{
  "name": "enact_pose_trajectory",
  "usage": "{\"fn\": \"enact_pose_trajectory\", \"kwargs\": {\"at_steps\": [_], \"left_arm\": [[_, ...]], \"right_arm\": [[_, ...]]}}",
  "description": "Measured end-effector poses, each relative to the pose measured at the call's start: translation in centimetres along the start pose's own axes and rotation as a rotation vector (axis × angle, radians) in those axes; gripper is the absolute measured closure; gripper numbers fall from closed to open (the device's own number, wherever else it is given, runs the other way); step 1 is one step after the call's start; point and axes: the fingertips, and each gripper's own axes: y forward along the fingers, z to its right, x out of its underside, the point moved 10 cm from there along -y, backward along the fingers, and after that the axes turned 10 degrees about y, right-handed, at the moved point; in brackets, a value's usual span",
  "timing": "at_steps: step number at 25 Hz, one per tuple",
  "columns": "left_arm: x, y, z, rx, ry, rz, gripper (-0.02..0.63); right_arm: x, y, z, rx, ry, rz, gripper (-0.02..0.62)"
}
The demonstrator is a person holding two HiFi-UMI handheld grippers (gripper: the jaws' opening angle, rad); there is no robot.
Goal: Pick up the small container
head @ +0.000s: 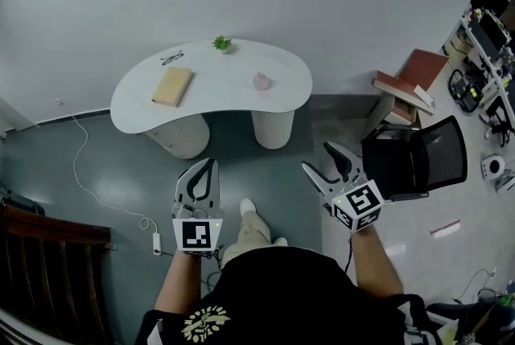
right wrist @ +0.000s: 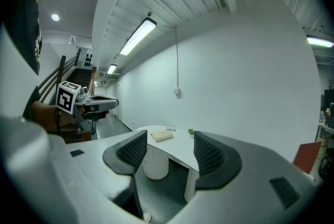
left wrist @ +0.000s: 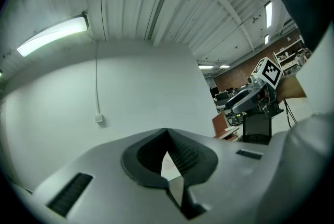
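Note:
The small pink container (head: 261, 81) stands on the right part of a white kidney-shaped table (head: 137, 98), well ahead of both grippers. My left gripper (head: 209, 167) hangs over the floor short of the table, its jaws meeting at the tips (left wrist: 167, 132) with nothing between them. My right gripper (head: 319, 158) is held to the right of it, open and empty (right wrist: 169, 145). Between its jaws the right gripper view shows the table (right wrist: 180, 147), but the container is hidden there.
The table also holds a tan box (head: 172, 86), glasses (head: 171, 58) and a small green plant (head: 221, 43). A black office chair (head: 418, 158) stands right of my right gripper. A power strip (head: 157, 242) with a cable lies on the floor at left, beside dark wooden furniture (head: 40, 255).

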Motion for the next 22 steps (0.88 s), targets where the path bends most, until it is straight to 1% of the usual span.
{"fn": "enact_pose_trajectory", "kwargs": {"at_steps": [2,4,8,11,16,20,22], "left_arm": [[0.2,0.9,0.0,0.011,-0.022,0.013,0.601],[0.6,1.6,0.0,0.028,-0.037,0.004,0.601],[2.0,3.2,-0.4,0.057,-0.027,-0.004,0.601],[2.7,4.7,-1.9,0.052,-0.033,-0.02,0.601],[3.1,8.4,-4.2,0.05,-0.028,-0.003,0.601],[4.1,11.3,-6.2,0.024,-0.071,-0.014,0.601],[4.2,12.7,-7.3,0.024,-0.071,-0.036,0.601]], "right_arm": [[-0.2,0.4,0.0,-0.002,-0.001,-0.009,0.324],[0.0,0.9,0.4,0.002,0.009,-0.025,0.324],[0.6,2.3,1.4,0.023,0.033,-0.036,0.324],[0.5,4.0,2.0,0.023,0.048,-0.037,0.324],[-0.6,7.4,3.6,0.022,0.042,-0.037,0.324],[-2.0,10.5,5.1,0.022,0.024,-0.029,0.324],[-2.6,12.0,5.7,0.018,0.021,-0.03,0.324]]}}
